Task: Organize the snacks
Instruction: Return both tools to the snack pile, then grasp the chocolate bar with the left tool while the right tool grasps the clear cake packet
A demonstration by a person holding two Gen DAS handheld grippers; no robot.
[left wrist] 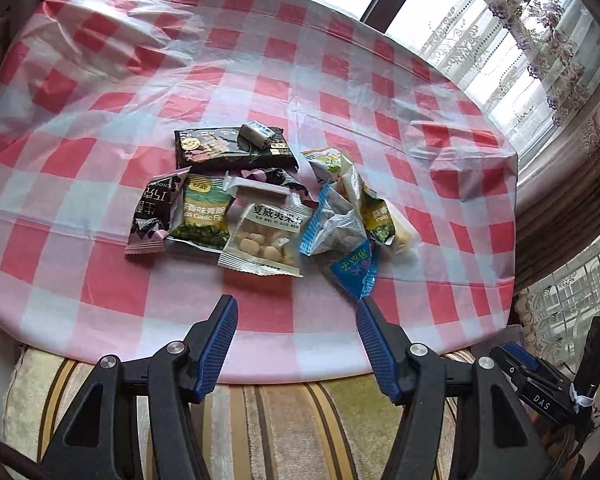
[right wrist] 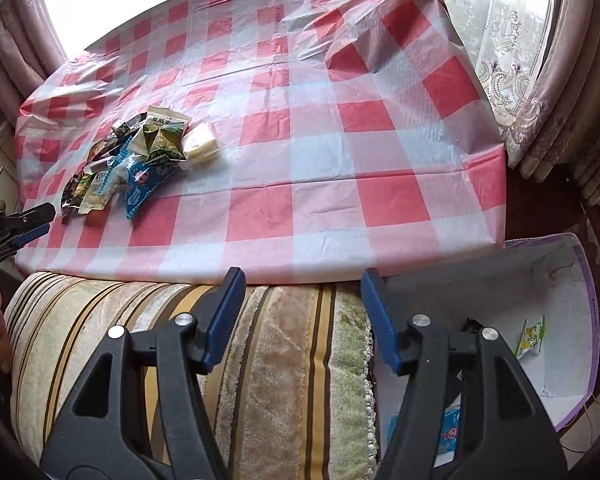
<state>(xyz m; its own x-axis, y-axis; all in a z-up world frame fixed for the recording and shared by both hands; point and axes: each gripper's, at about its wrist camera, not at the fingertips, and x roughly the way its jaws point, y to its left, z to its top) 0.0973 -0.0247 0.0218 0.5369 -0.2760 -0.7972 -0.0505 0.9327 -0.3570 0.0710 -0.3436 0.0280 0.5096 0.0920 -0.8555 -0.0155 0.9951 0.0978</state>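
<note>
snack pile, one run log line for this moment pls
snack pile: on checked tablecloth | left gripper: open, empty, before pile | right gripper: open, empty, near white box | box: some packets inside

A red-and-white checked plastic cloth [left wrist: 260,80] covers the bench. The snack packets include a black one [left wrist: 228,148], a green garlic-pea one [left wrist: 202,216], a clear-windowed white one [left wrist: 264,236] and a blue one [left wrist: 340,240]. Below lies a cushion [right wrist: 260,360] striped cream, gold, brown and green.
</note>
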